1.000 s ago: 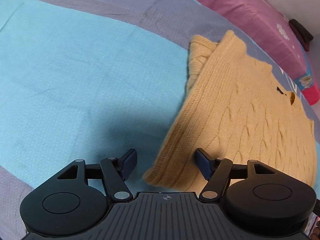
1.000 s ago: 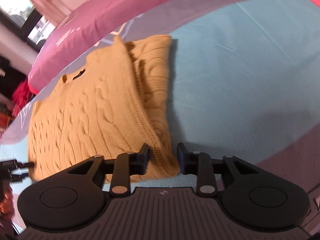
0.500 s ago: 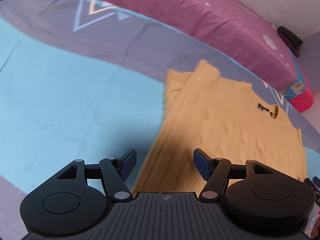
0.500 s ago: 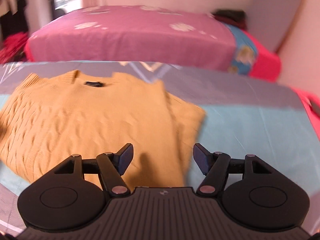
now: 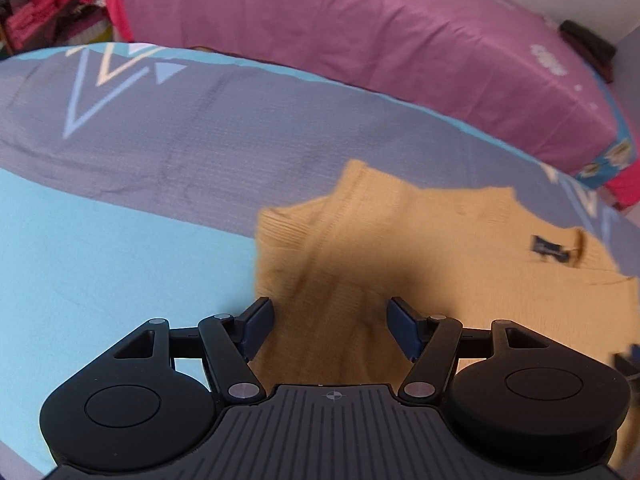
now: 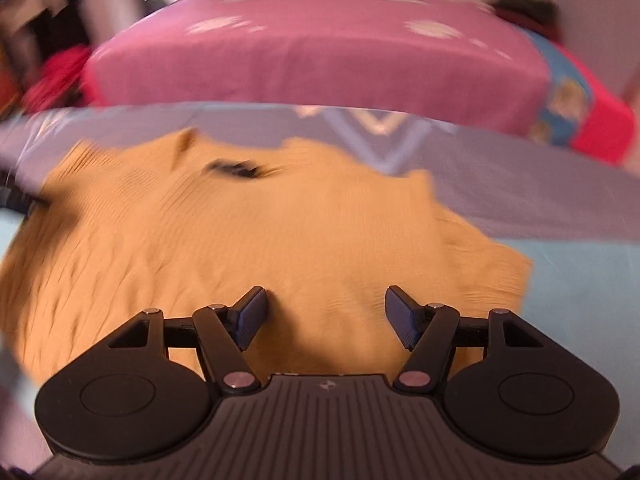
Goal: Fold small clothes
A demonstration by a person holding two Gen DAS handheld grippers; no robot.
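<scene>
A tan cable-knit sweater (image 5: 420, 248) lies flat on the bed cover, collar and dark label (image 5: 549, 247) toward the far side. In the left wrist view its left sleeve is folded in over the body. My left gripper (image 5: 330, 326) is open and empty above the sweater's left part. In the right wrist view the sweater (image 6: 248, 240) fills the middle, blurred by motion, with its label (image 6: 236, 168) at the far edge. My right gripper (image 6: 326, 318) is open and empty above the sweater's lower middle.
The sweater rests on a light blue and grey bed cover (image 5: 100, 240) with triangle prints. A pink flowered mattress (image 5: 360, 32) rises behind it. Red clothes (image 5: 48, 4) are piled at the far left. The other gripper's tip shows at the right edge (image 5: 630, 354).
Both grippers have pulled back and lifted from the sweater's side edges. The right gripper, narrowly parted at the folded edge a second ago, now stands wide open. Both views now face the collar.
</scene>
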